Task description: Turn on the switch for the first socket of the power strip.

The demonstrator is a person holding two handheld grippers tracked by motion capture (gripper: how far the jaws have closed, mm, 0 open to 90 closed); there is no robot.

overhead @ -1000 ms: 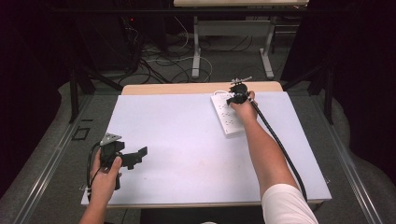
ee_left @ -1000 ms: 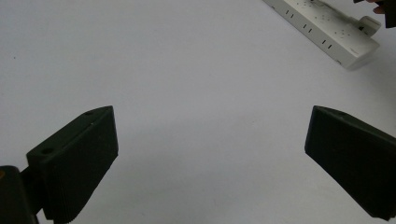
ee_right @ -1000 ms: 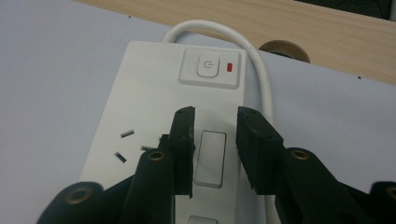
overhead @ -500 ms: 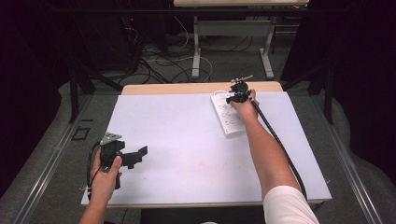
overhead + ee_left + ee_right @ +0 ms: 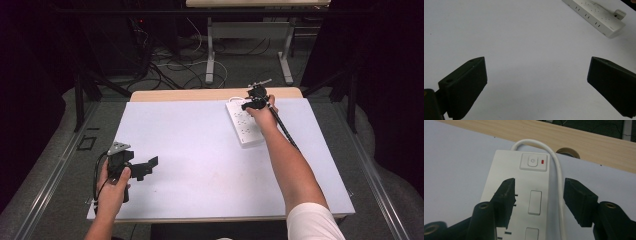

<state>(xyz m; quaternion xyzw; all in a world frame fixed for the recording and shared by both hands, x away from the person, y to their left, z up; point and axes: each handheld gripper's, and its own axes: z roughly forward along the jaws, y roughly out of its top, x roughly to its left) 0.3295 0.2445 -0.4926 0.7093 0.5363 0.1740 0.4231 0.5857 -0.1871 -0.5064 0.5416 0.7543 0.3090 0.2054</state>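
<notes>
Hovering our right gripper point(image 5: 537, 195) over the far end of the white power strip point(image 5: 243, 122), fingers point(image 5: 505, 197) part open and just been opening wider, nothing clamped between them. They straddle the strip's top face and its white cord point(image 5: 559, 185), pads touching neither as far as we can tell. The step in hand looks like working the switch end: power button point(image 5: 532, 161) sits just ahead of the fingertips, red indicator point(image 5: 542, 161) beside it. Whether the press is done or still due, we can't say. Next move likely calls for a short, careful move toward or away from the button, keeping clear of the cord.

The strip lies flat near the bench's point(image 5: 200, 150) far right corner, angled, cord looping off its far end. Rows of sockets along the top, clean white plastic, rigid.

Left gripper point(image 5: 137, 167) rests near the front left corner, fingers point(image 5: 465, 82) wide open, empty, over bare bench.
</notes>
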